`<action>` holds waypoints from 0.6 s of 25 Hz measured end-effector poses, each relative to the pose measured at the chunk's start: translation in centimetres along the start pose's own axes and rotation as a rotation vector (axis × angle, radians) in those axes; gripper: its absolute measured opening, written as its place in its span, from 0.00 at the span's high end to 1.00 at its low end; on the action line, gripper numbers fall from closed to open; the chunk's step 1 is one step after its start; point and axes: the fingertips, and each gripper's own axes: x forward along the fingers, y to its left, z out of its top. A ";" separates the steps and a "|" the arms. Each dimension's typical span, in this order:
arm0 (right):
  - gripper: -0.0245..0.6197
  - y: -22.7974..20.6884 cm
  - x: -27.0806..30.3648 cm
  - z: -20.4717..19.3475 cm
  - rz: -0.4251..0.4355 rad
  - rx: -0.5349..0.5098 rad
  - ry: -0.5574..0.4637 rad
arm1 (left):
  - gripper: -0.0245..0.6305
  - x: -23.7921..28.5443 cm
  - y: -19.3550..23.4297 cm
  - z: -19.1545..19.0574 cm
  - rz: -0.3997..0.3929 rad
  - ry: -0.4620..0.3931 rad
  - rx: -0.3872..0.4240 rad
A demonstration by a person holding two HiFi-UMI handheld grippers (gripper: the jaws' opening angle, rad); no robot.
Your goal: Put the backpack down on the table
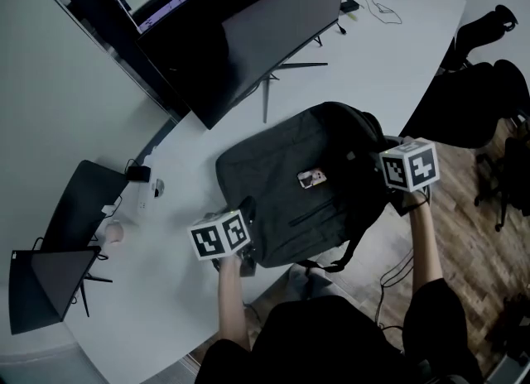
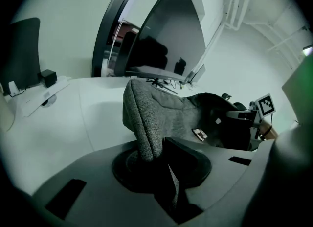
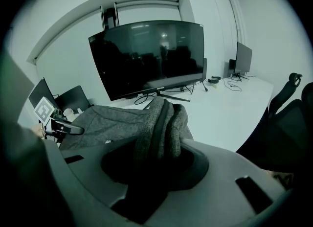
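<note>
A dark grey backpack (image 1: 306, 184) lies spread over the near edge of the white table (image 1: 389, 51), a small tag on its front. My left gripper (image 1: 236, 260) is shut on the bag's near left corner, and the grey fabric (image 2: 144, 123) rises out of its jaws. At the bag's right side my right gripper (image 1: 396, 196) is shut on a thick fold of the backpack (image 3: 164, 123). In the left gripper view the right gripper (image 2: 254, 116) shows across the bag. Both pairs of fingertips are buried in fabric.
A large curved monitor (image 1: 248, 35) stands on the table behind the bag, its stand (image 1: 277, 76) just beyond it. A laptop (image 1: 50, 279) and small devices (image 1: 141, 175) sit at the left. Cables (image 1: 381, 6) lie far back. Black office chairs (image 1: 489, 93) stand to the right.
</note>
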 end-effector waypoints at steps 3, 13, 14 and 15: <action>0.79 -0.5 1.0 0.0 0.009 -0.001 0.026 | 0.85 0.6 0.3 0.1 0.001 0.010 -0.005; 0.78 -2.0 2.8 -0.7 -0.011 0.008 0.111 | 0.79 1.9 1.2 -0.1 0.054 0.010 -0.029; 0.78 -2.1 2.9 -0.9 -0.016 0.009 0.119 | 0.78 2.0 1.3 -0.2 0.064 0.010 -0.031; 0.77 -2.2 3.0 -1.0 -0.022 0.010 0.125 | 0.77 2.1 1.5 -0.2 0.074 0.011 -0.034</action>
